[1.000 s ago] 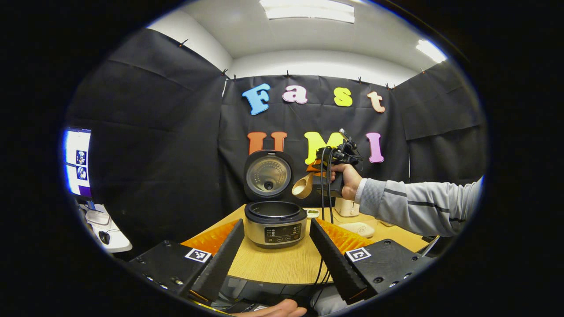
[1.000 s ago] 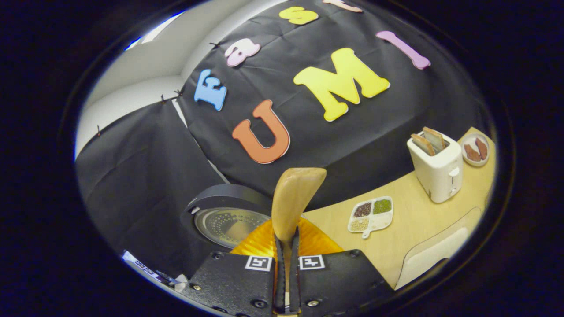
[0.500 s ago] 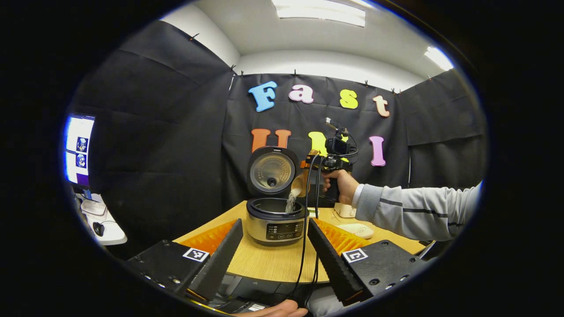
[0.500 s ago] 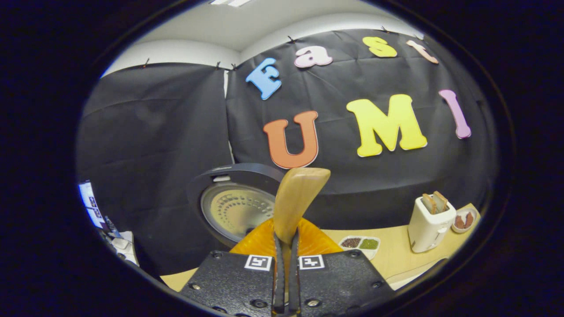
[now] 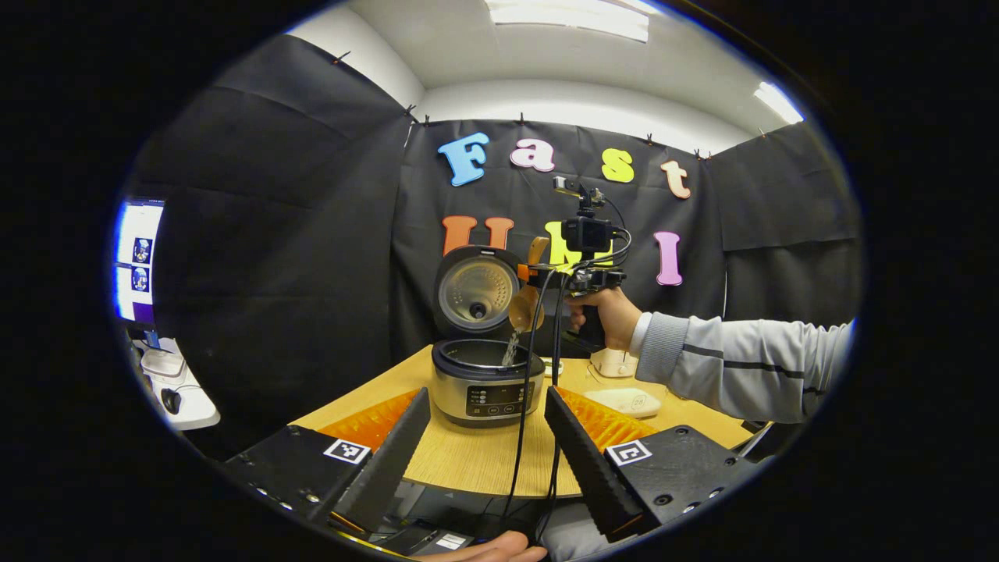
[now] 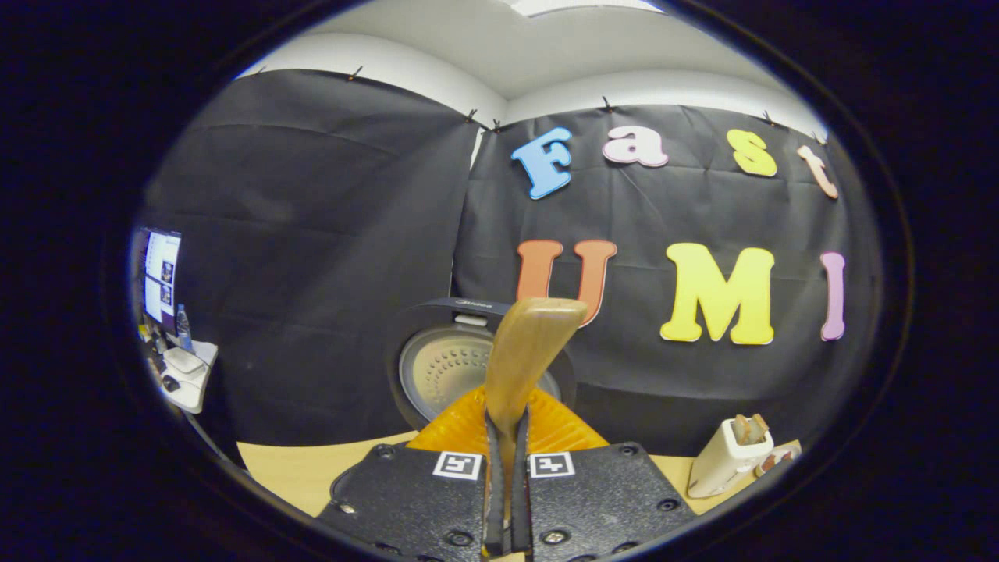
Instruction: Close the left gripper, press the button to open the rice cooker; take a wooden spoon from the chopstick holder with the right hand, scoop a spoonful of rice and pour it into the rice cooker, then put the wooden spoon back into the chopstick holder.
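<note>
- The rice cooker (image 5: 485, 381) is sitting on the desk (image 5: 476, 460) with its lid (image 5: 476, 290) standing open behind the pot.
- The right gripper (image 6: 506, 476) is holding the wooden spoon (image 6: 527, 361), its fingers clamped together on the handle; in the right gripper view the spoon is rising in front of the cooker's open lid (image 6: 449, 373).
- In the left gripper view that gripper (image 5: 563, 275), gripped by a hand (image 5: 609, 315) with a grey sleeve (image 5: 741, 371), is hanging above and to the right of the rice cooker, with the spoon bowl (image 5: 526, 307) tilted over the pot.
- A thin stream of rice (image 5: 511, 347) is falling from the spoon into the rice cooker.
- The left gripper (image 5: 484, 445) is hovering in front of the rice cooker, its fingers spread wide apart and gripping nothing.
- A toaster (image 6: 730, 465) is standing on the desk to the right of the rice cooker.
</note>
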Motion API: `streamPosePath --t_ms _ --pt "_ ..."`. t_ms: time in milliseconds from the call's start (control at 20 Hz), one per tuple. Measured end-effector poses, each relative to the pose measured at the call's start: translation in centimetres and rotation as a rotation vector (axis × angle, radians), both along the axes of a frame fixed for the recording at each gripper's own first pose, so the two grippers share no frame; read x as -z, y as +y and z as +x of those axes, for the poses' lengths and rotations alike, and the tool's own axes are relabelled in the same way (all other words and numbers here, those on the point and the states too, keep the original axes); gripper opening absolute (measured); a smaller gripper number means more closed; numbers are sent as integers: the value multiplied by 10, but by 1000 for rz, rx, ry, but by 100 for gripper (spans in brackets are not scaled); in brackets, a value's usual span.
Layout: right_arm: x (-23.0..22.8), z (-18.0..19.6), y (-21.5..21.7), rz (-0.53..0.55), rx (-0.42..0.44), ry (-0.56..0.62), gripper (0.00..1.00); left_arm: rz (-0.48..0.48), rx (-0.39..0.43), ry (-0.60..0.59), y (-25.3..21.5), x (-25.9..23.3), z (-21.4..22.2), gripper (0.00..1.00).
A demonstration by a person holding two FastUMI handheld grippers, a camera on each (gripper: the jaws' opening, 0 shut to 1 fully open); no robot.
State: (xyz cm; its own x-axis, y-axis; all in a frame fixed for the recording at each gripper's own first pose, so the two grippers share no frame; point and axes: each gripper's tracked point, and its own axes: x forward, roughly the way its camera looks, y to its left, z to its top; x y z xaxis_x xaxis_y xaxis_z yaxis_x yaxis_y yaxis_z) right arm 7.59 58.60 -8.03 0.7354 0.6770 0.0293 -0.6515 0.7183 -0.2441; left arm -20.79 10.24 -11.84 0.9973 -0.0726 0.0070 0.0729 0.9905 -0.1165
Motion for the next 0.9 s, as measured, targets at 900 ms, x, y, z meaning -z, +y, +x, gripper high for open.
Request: streamPosePath --t_ms 900 --pt "-22 -3 -33 -85 -10 -92 9 24 -48 -6 -5 -6 10 94"
